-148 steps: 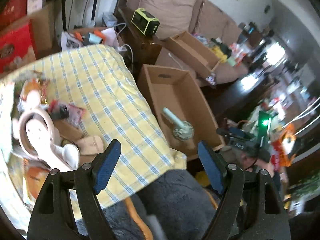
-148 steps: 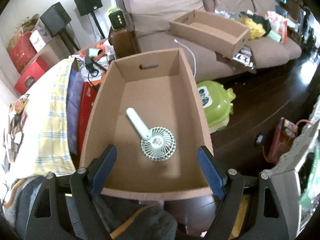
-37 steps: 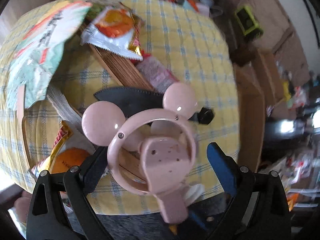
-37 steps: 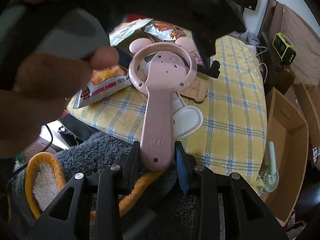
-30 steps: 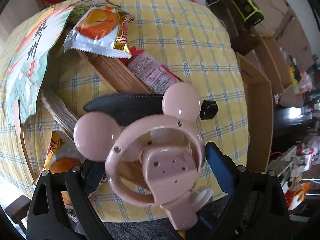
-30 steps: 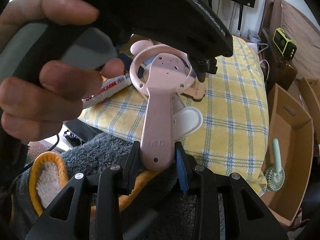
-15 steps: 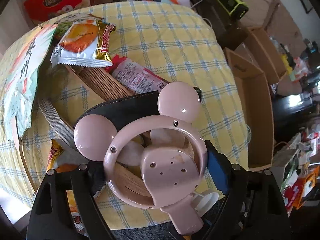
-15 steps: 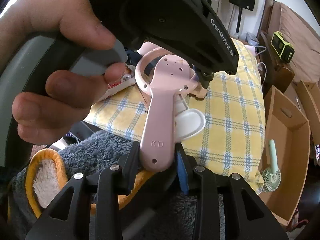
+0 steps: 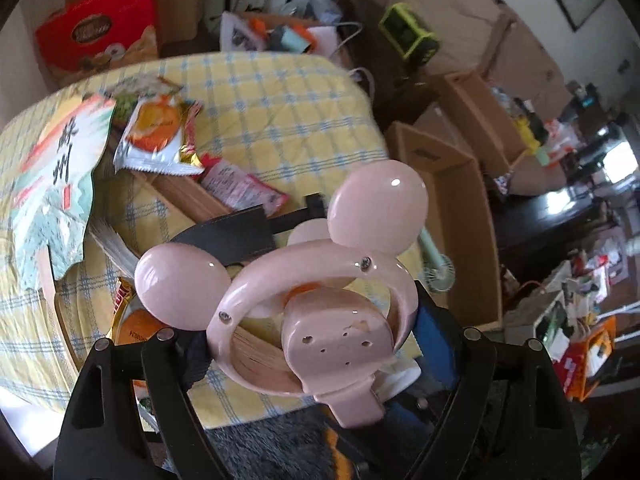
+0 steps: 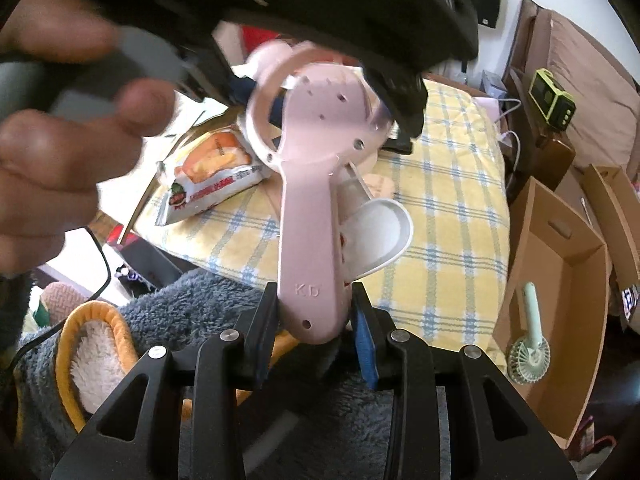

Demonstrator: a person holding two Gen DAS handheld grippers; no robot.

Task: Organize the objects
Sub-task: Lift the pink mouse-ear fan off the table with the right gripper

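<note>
The right gripper (image 10: 314, 332) had its jaws pinched on the lower end of the handle of a pink hand fan (image 10: 310, 208), whose ring-shaped head with two round ears rose away from the camera. The left gripper (image 9: 312, 344) stood around that head: its jaws had just been closing in on the ring, and in the left wrist view the blue pads sat against the ring's two sides, the right pad plainly touching, the left half hidden behind the rim. The person's left hand (image 10: 60, 128), blurred, wrapped the grip of that tool at the upper left of the right wrist view.

Under the fan lay a surface covered with a yellow checked cloth (image 9: 280, 112). On it were an orange snack packet (image 9: 158, 136), a pink sachet (image 9: 240, 186), a printed paper fan (image 9: 56, 172) and a dark leather-like piece (image 9: 228, 236). A white scoop-shaped part (image 10: 380, 236) showed just behind the pink handle.

Beside the surface, lower down, stood an open cardboard box (image 10: 576, 320) holding a pale green hand fan (image 10: 530, 344). A grey fleecy garment with an orange-trimmed cuff (image 10: 92, 352) filled the foreground.
</note>
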